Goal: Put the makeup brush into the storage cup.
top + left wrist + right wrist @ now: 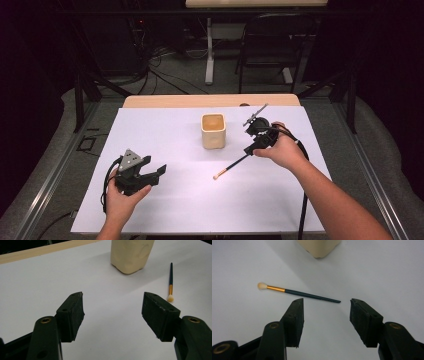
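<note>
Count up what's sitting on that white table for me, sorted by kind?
Brush: 1, lying flat on the table
Cream cup: 1, standing upright
Hand-held claw tools: 2, left claw and right claw, both open
Total: 4

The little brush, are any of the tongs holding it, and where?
No. The brush lies loose on the table; the right tongs and left tongs are both open and empty.
</note>
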The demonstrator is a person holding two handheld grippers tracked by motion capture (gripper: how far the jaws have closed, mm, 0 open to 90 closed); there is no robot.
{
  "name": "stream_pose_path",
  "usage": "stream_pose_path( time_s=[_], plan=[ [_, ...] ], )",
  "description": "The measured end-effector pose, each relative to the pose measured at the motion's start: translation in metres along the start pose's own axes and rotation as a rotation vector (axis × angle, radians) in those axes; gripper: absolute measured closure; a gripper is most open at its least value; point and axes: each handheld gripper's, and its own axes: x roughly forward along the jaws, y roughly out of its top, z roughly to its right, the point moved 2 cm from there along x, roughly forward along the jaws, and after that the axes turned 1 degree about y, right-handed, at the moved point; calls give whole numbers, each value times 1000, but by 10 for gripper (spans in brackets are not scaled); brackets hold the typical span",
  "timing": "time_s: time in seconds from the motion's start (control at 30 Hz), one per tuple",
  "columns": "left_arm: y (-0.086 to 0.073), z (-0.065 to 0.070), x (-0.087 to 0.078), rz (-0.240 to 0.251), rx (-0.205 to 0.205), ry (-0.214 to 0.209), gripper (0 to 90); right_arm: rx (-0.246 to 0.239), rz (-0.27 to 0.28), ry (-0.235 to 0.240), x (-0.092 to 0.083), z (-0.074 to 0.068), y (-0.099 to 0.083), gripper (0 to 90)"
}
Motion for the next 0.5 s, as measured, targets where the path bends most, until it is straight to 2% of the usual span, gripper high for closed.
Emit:
stream_pose_path(
  time_s=[0.07, 0.13, 0.3, 0.37, 0.5],
  plan=[
    [0, 0, 0, -1, 1, 0, 341, -3, -13, 1, 0, -1, 2, 450],
    [0, -1, 0, -3, 1, 1, 341, -46, -22, -4, 4, -4, 6, 450],
    [-1, -1, 0, -3, -2, 0, 341, -90, -59, 7, 8, -8, 13, 452],
    [-1, -1, 0, -6, -2, 1, 341, -92, -40, 15, 10, -9, 13, 452],
    [-1, -1, 1, -7, -4, -1, 341, -129, -62, 38, 15, -15, 16, 453]
  ],
)
